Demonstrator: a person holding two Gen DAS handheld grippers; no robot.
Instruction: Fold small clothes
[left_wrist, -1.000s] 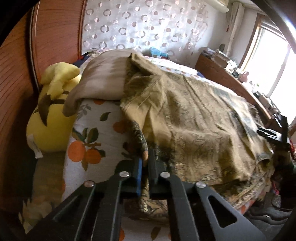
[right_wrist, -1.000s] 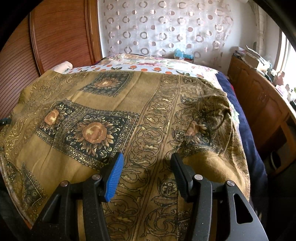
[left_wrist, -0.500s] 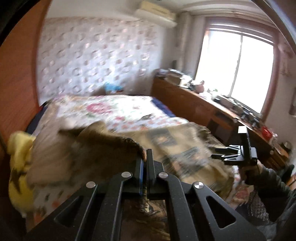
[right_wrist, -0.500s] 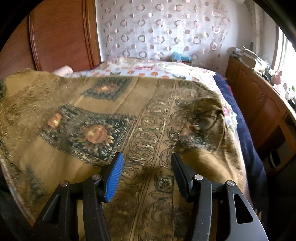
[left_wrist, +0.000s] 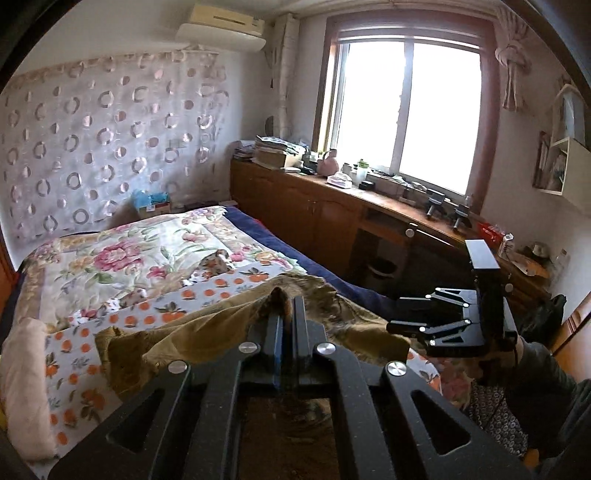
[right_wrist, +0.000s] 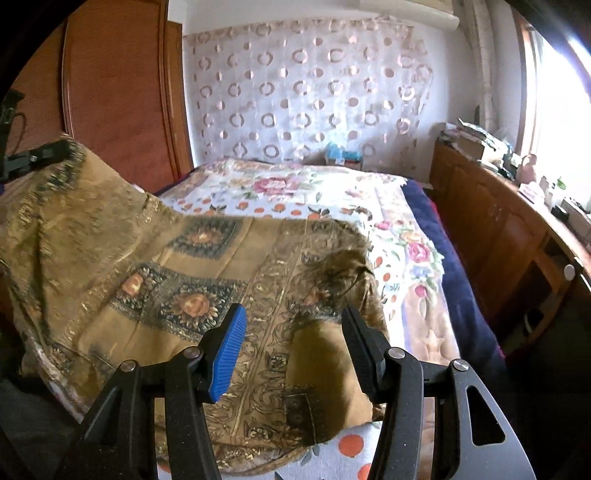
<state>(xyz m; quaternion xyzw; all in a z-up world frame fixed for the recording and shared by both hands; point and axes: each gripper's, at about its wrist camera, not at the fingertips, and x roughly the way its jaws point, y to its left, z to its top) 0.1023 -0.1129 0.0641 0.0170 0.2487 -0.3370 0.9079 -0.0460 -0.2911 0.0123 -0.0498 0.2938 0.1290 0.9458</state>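
An olive-gold patterned cloth (right_wrist: 184, 277) lies spread over the near part of the bed. Its left corner is pulled up into the air. My left gripper (left_wrist: 290, 306) is shut on that corner, and the cloth (left_wrist: 207, 332) drapes down and away from its tips. In the right wrist view the left gripper (right_wrist: 55, 149) shows at the upper left with the raised corner. My right gripper (right_wrist: 291, 317) hovers above the cloth's near right part, open with nothing between its fingers. From the left wrist view the right gripper (left_wrist: 397, 312) shows at the right, held by a person's sleeved arm (left_wrist: 546, 373).
The bed carries a floral quilt (left_wrist: 129, 258) with a navy blanket edge (right_wrist: 454, 280) on its right side. A wooden cabinet (left_wrist: 314, 218) with clutter runs under the window. A wooden wardrobe (right_wrist: 118, 92) stands at the left. A beige pillow (left_wrist: 22, 369) lies at the bed's left edge.
The left gripper has risen and swung to the right with the cloth corner, lifting that side off the bed. The right gripper rose slightly and stayed open.
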